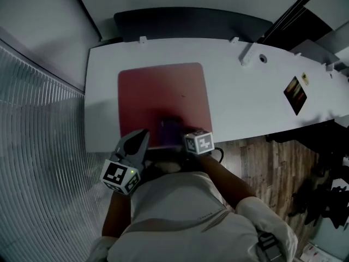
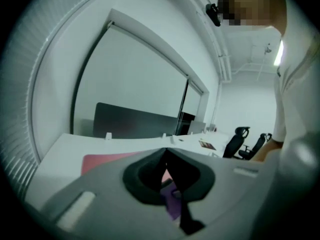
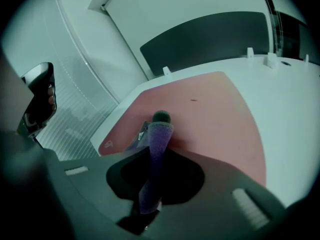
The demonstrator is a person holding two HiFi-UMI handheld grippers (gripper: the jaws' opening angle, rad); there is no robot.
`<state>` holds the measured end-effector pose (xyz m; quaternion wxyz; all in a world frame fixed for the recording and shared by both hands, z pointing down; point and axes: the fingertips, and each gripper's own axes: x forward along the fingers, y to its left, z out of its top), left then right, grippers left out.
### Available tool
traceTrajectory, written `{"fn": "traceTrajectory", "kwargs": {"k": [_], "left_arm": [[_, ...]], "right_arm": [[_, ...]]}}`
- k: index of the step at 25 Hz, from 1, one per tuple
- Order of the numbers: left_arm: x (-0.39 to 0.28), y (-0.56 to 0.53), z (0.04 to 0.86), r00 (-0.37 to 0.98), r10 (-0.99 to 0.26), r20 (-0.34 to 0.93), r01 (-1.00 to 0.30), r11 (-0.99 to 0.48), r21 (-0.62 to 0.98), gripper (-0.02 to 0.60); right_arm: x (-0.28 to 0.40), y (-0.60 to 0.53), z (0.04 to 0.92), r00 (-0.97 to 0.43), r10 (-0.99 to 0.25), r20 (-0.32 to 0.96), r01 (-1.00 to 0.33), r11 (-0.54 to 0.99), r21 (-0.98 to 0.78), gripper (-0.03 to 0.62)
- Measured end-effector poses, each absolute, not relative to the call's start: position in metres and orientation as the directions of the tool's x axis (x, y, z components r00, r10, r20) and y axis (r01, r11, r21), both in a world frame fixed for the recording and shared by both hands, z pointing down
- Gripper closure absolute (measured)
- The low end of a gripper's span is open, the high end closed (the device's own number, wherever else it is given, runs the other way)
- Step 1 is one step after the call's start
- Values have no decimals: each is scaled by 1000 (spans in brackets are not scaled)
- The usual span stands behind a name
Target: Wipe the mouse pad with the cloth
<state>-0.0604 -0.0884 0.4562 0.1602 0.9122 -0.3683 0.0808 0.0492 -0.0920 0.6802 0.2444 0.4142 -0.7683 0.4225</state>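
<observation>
White desk (image 1: pixel 245 102): right tool (image 3: pixel 160 120) pinches purple cloth (image 3: pixel 155 156) on red mouse pad (image 3: pixel 215 119); left tool (image 2: pixel 165 151) closed, empty.

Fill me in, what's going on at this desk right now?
A person is working on the red mouse pad that lies on the white desk. The right gripper has its fingers shut on the purple cloth, which is down on the pad close to its near edge. The left gripper hangs by the pad's near left corner, fingers together and holding nothing.
</observation>
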Motion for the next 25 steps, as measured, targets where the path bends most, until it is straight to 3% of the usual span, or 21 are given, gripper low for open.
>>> {"fn": "traceTrajectory", "kwargs": {"k": [14,19,25], "left_arm": [[132,-102,467,888,-391,243,-448,-855,261,581],[159,-97,456,905,-363,222,-412,-878,244,581],[135,-82,431,893,-407,194,-442,-875,197,581]], "right_arm": [[242,-60,679,-384,-575,722,-885,5,-466,548],[267,-65,623,-401,-715,573,-857,72,-510,548],[269,-76,532,-372,-836,403,-887,192,-420,548]]}}
